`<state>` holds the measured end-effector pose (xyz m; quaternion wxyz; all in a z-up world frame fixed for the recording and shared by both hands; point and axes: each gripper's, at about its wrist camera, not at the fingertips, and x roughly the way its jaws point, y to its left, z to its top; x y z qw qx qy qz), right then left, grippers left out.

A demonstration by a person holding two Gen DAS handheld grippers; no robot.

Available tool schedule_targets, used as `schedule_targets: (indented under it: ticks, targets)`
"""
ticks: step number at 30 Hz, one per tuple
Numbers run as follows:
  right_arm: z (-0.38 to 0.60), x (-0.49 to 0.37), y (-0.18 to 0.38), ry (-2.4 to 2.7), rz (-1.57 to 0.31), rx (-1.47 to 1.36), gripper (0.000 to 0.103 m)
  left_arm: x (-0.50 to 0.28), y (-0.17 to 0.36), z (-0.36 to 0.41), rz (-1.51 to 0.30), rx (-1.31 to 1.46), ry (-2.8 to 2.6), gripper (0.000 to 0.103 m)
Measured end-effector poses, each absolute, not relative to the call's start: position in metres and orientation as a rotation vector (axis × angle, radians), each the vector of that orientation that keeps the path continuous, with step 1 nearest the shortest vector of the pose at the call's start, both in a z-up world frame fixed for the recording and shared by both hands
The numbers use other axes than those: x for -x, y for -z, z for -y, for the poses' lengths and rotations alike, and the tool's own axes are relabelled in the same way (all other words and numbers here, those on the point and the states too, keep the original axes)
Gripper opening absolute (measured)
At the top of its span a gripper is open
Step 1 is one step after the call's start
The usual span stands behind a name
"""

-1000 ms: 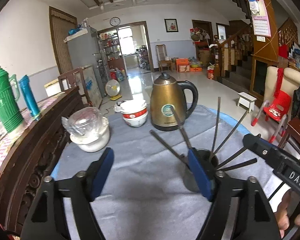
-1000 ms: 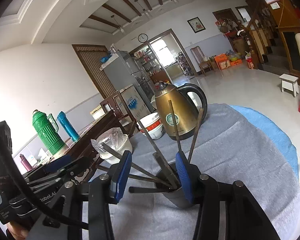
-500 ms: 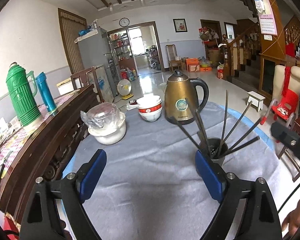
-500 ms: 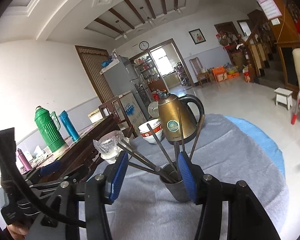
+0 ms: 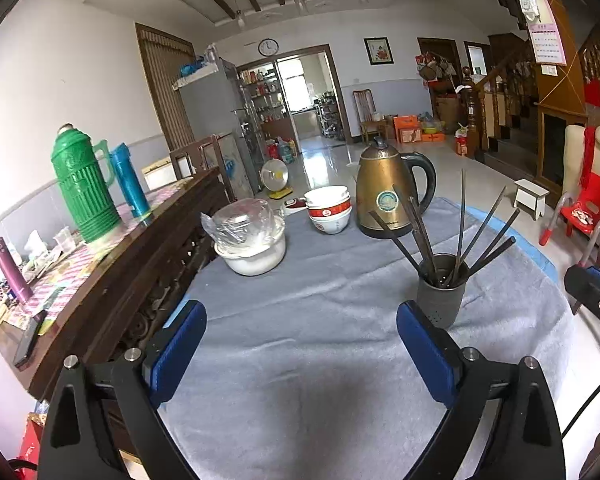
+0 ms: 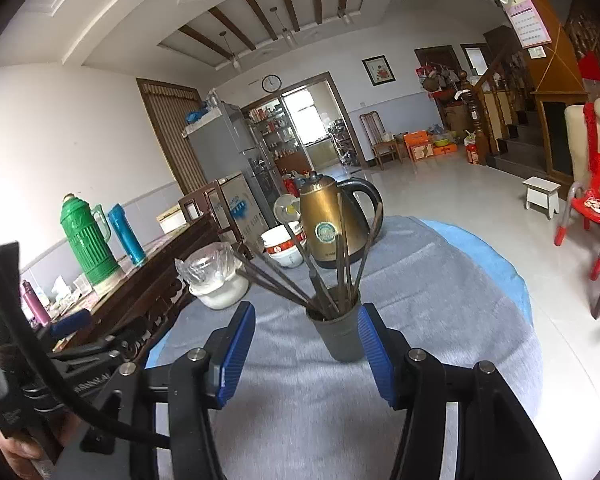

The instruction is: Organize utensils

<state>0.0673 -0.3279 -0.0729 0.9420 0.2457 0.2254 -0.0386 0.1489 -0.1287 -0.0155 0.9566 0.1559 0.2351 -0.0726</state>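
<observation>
A dark grey cup (image 5: 442, 296) stands upright on the grey tablecloth (image 5: 300, 380) and holds several dark chopsticks (image 5: 462, 216) that fan outward. My left gripper (image 5: 300, 320) is near the cloth's front. Its jaws are opening and nothing is between them. The cup is ahead of its right finger, apart from it. In the right wrist view the cup (image 6: 338, 332) sits just beyond my right gripper (image 6: 306, 320), whose blue pads (image 6: 240, 344) stand apart without pressing on it. The chopsticks (image 6: 340, 248) rise above the cup.
A bronze kettle (image 5: 384, 200), stacked red-and-white bowls (image 5: 328, 212) and a white pot under plastic wrap (image 5: 252, 240) stand at the back of the table. A dark wooden sideboard (image 5: 140, 264) with a green thermos (image 5: 82, 188) borders the left side. A red chair (image 5: 584, 208) is at the right.
Both grippers have drawn back from the cup, which looks smaller and farther off in each view. The left jaws have spread wider; the right jaws widened slightly.
</observation>
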Motion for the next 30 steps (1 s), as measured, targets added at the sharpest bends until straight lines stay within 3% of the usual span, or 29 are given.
schedule_targets:
  ticks: [30]
  targets:
    - [0.277,-0.027,0.049,0.143,-0.453,-0.387,0.058,-0.107,-0.006,0.094,-0.431,-0.278,0.089,0.097]
